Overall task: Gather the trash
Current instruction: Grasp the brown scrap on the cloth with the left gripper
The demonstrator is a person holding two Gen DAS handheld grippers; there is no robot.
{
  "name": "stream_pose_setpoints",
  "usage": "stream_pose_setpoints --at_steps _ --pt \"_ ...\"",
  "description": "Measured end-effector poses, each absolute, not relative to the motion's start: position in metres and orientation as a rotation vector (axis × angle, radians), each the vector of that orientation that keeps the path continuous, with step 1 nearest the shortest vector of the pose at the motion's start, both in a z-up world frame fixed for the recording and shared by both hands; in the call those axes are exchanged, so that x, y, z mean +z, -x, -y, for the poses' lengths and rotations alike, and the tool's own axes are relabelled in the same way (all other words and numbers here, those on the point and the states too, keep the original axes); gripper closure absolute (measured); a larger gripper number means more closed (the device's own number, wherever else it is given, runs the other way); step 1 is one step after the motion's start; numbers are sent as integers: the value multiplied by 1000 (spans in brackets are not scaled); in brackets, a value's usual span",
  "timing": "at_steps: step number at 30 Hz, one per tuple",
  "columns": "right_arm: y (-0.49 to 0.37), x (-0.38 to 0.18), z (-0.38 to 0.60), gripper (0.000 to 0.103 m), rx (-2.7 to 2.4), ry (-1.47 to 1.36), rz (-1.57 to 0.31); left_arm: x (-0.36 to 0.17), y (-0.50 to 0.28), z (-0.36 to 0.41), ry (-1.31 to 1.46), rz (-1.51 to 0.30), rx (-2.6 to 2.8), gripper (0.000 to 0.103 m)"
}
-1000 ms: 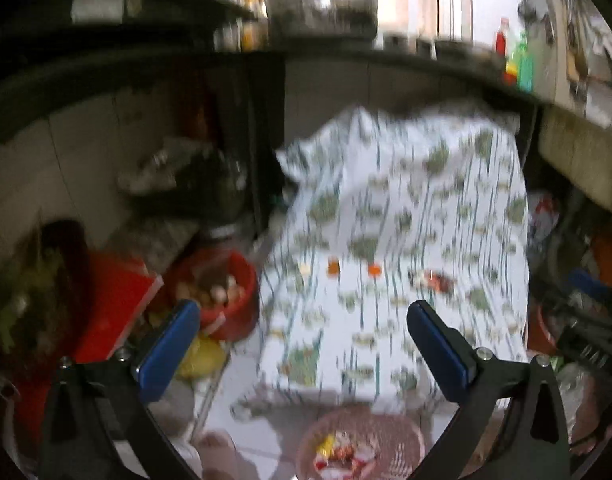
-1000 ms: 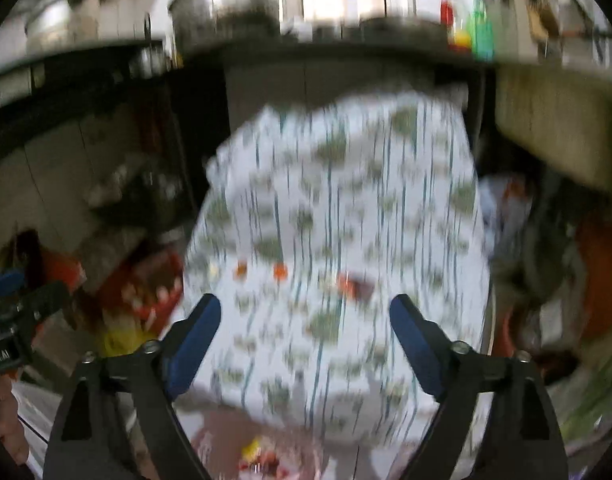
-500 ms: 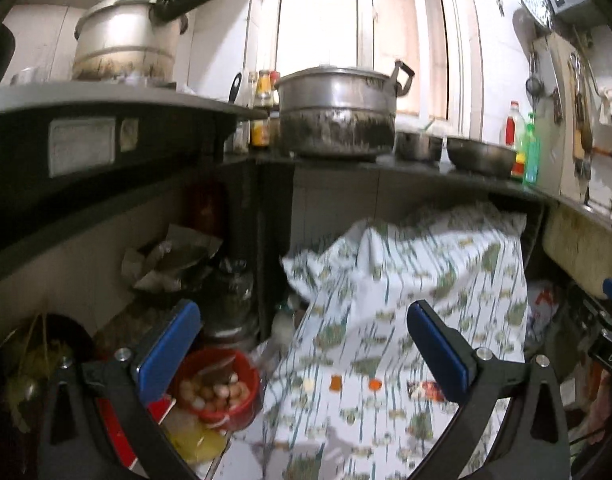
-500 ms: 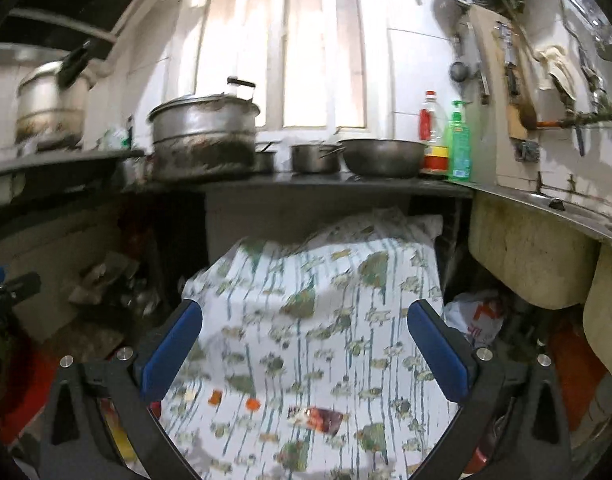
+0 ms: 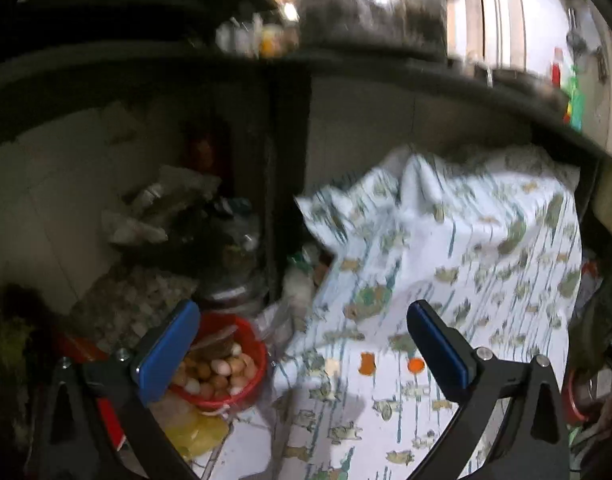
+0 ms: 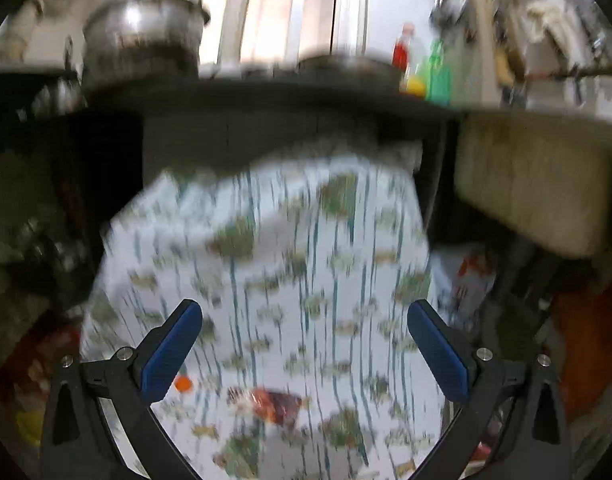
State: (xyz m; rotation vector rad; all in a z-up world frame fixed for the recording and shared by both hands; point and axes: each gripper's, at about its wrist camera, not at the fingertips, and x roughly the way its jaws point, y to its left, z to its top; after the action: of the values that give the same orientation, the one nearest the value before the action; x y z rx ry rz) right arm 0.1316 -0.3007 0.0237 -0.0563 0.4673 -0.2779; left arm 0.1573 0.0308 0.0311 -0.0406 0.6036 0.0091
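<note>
A white cloth with a green pattern (image 5: 458,280) covers a low table; it also shows in the right wrist view (image 6: 286,280). On it lie small orange scraps (image 5: 367,362) (image 5: 416,365) and a pale scrap (image 5: 332,366). A crumpled reddish-brown wrapper (image 6: 276,402) and an orange scrap (image 6: 183,384) show in the right wrist view. My left gripper (image 5: 302,332) is open and empty, above the cloth's left edge. My right gripper (image 6: 305,332) is open and empty, above the cloth and the wrapper.
A red bowl of eggs (image 5: 222,368) and a yellow bag (image 5: 194,428) sit on the floor left of the table. A dark counter (image 5: 346,68) with a large pot (image 5: 370,4) overhangs the table. Bottles (image 6: 426,68) stand on the counter at the right.
Both views have tilted back down toward the cloth after pointing up at the counter and window. Both grippers have stayed open and empty.
</note>
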Motion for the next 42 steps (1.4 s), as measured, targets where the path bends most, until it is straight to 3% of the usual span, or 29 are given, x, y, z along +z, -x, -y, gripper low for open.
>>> stream_pose_setpoints --at_steps 12,26,33,37,42 --pt "-209 -43 326 0 -294 34 -721 -31 -229 13 -25 -823 -21 0" --pt "-229 -66 338 6 -263 12 -860 -98 -286 17 109 -1098 -124 1" --pt "-232 -80 349 6 -259 38 -938 -137 -301 49 48 -1195 -141 20" --pt "-230 -83 357 6 -263 39 -955 -174 -316 65 6 -1276 -117 54" --pt "-230 -86 371 6 -275 26 -975 -199 -328 71 27 -1281 -97 58"
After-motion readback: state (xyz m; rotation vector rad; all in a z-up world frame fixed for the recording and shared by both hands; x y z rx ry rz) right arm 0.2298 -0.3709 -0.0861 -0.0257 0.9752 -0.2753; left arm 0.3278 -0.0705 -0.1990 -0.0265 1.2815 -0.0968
